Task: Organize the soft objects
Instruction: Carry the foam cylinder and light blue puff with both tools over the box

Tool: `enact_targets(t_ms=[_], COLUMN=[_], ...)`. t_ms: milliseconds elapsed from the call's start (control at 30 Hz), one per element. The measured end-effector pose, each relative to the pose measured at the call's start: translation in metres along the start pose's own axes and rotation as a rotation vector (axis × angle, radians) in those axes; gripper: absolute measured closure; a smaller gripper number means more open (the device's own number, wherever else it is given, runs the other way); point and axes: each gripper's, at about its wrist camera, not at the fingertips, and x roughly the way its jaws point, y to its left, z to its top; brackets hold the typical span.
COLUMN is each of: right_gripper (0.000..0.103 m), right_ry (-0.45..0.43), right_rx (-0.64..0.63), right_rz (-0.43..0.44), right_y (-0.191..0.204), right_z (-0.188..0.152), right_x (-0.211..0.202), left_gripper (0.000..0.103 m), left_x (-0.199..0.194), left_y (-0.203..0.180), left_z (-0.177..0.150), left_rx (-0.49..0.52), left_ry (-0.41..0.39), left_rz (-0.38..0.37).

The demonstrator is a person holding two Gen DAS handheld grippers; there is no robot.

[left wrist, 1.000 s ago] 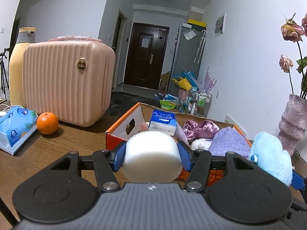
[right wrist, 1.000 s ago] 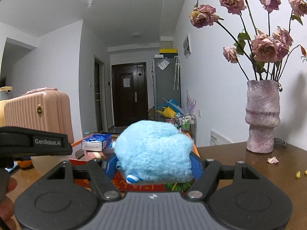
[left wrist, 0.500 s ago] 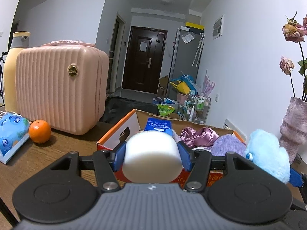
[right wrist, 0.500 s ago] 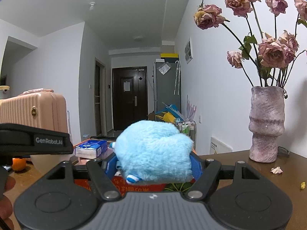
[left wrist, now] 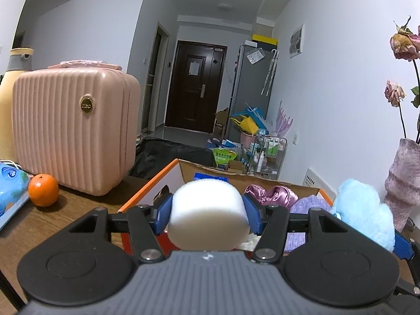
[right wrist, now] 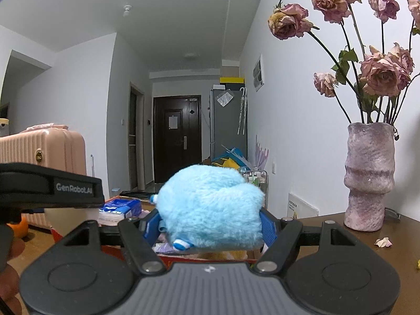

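My left gripper [left wrist: 207,214] is shut on a white foam cylinder [left wrist: 207,212] and holds it just before the near edge of an open cardboard box [left wrist: 147,186] with an orange rim. The box holds a pink satin scrunchie [left wrist: 270,193], a purple knit cloth [left wrist: 309,202] and a blue tissue pack [right wrist: 118,207]. My right gripper [right wrist: 210,225] is shut on a fluffy light-blue plush [right wrist: 210,204], held over the box's right side; the plush also shows in the left wrist view [left wrist: 365,212].
A pink suitcase [left wrist: 71,128] stands at the left on the wooden table [left wrist: 23,225], with an orange [left wrist: 43,190] and a blue tissue packet [left wrist: 10,186] beside it. A pink vase of dried roses [right wrist: 370,173] stands at the right. Petals [right wrist: 383,241] lie near it.
Both grippers have pulled back and lowered a little with their objects still held; the box now sits lower and its contents are more hidden behind the foam and the plush.
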Motion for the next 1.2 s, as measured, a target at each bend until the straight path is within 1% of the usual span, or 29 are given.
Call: enact_targets(t_ms=[367, 733, 833, 1033, 1200], right_gripper=[0.031, 0.031, 0.031, 0.031, 0.031], right_ry=[-0.012, -0.027, -0.028, -0.016, -0.010], right_rx=[-0.004, 0.002, 0.001, 0.018, 0.014], right_rz=[-0.001, 0.018, 0.018, 0.032, 0.035], right_y=[0.000, 0.001, 0.001, -0.001, -0.002], right_z=[0.003, 0.006, 0.008, 0.010, 0.011], right_x=[0.019, 0.043, 0.051, 0.071, 0.089], left_gripper=[0.044, 0.044, 0.044, 0.044, 0.044], left_x=[0.017, 0.042, 0.050, 0.075, 0.093], left_y=[-0.006, -0.014, -0.017, -0.024, -0.023], left_z=[0.008, 0.022, 0.027, 0.030, 0.034], left_rx=[-0.010, -0.032, -0.034, -0.015, -0.032], left_ry=[-0.018, -0.049, -0.081, -0.085, -0.093], left_rz=[-0.008, -0.019, -0.001, 0.007, 0.001])
